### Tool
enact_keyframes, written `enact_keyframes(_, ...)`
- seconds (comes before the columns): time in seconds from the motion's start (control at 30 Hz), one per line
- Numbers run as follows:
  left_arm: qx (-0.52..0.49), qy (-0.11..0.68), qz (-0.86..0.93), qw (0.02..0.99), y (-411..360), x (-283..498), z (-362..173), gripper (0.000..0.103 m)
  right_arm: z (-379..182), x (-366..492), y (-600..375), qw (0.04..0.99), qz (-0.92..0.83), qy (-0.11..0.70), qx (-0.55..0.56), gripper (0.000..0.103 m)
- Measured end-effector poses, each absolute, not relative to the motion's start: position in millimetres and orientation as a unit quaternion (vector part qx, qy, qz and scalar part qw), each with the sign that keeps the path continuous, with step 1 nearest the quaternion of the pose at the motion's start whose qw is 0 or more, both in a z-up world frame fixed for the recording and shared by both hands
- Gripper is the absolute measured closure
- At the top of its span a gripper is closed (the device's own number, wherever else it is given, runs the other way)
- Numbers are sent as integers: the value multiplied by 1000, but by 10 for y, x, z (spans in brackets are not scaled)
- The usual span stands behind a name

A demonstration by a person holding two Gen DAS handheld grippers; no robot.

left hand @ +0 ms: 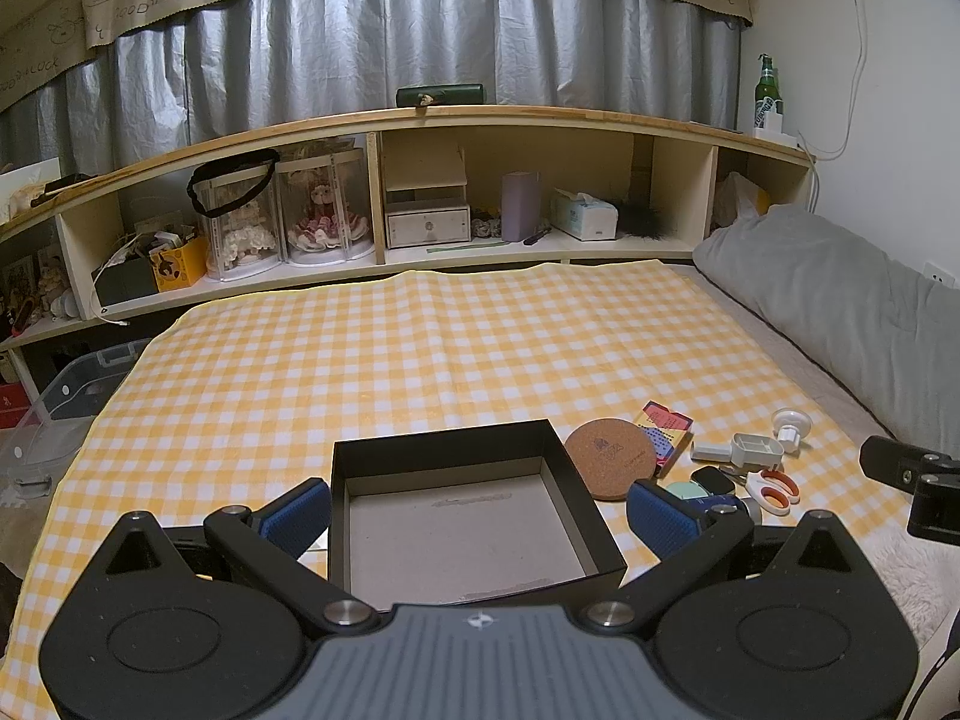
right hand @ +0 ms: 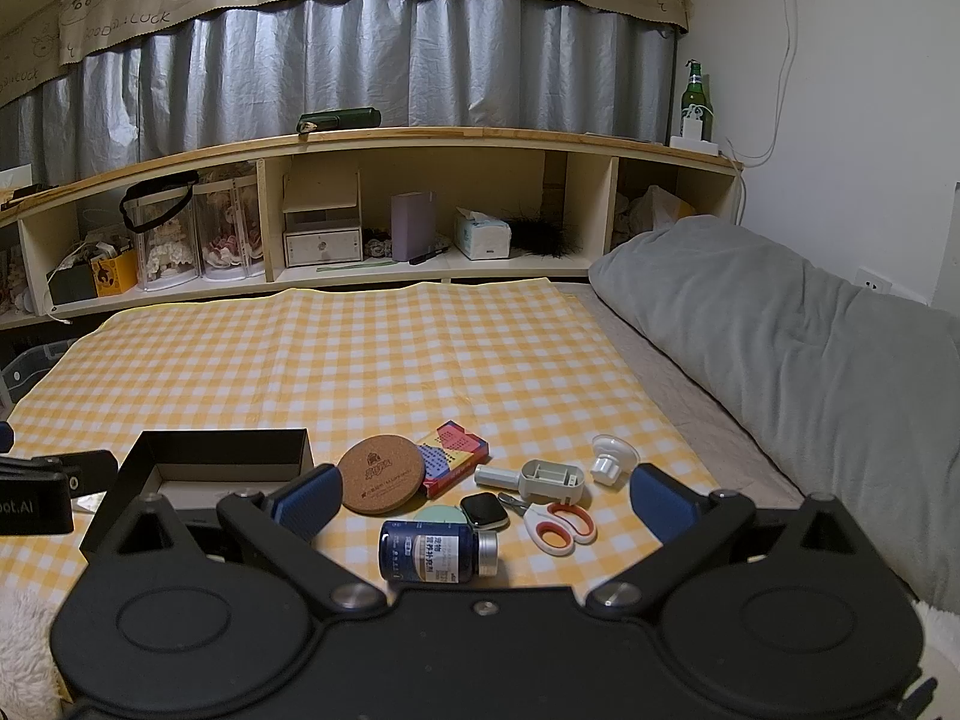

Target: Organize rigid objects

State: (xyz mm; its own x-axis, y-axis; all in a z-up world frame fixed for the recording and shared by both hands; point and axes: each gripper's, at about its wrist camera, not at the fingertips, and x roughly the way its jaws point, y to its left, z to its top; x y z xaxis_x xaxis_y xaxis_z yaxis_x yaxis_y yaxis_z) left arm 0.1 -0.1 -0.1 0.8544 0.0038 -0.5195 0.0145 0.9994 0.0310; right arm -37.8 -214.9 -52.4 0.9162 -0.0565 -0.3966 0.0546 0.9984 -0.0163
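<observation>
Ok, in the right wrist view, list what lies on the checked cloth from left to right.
black box → cork coaster → colourful card box → grey-white plastic holder → white knob.

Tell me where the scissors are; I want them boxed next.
In the right wrist view the scissors lie on the checked cloth, right of the blue bottle and just in front of the grey holder.
</observation>
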Motion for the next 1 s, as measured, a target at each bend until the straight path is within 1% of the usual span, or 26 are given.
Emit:
enact_keyframes(0.27,11,271,-10,963,7,-3,-6,0,-525,-376,-2147,979,-28,203,-2,0)
enact_keyframes(0.57,2,244,3,970,72,78,19,0,-540,-351,-2141,980,-23,197,9,0)
enact_keyframes(0.73,-12,228,24,973,226,175,61,0,-452,-265,-2178,986,-22,167,13,0)
enact_keyframes(0.9,-46,239,26,970,420,350,75,0,-346,-66,-2219,988,12,154,7,0)
enact_keyframes(1.0,-43,249,29,967,478,472,63,0,-303,127,-2253,988,22,153,2,0)
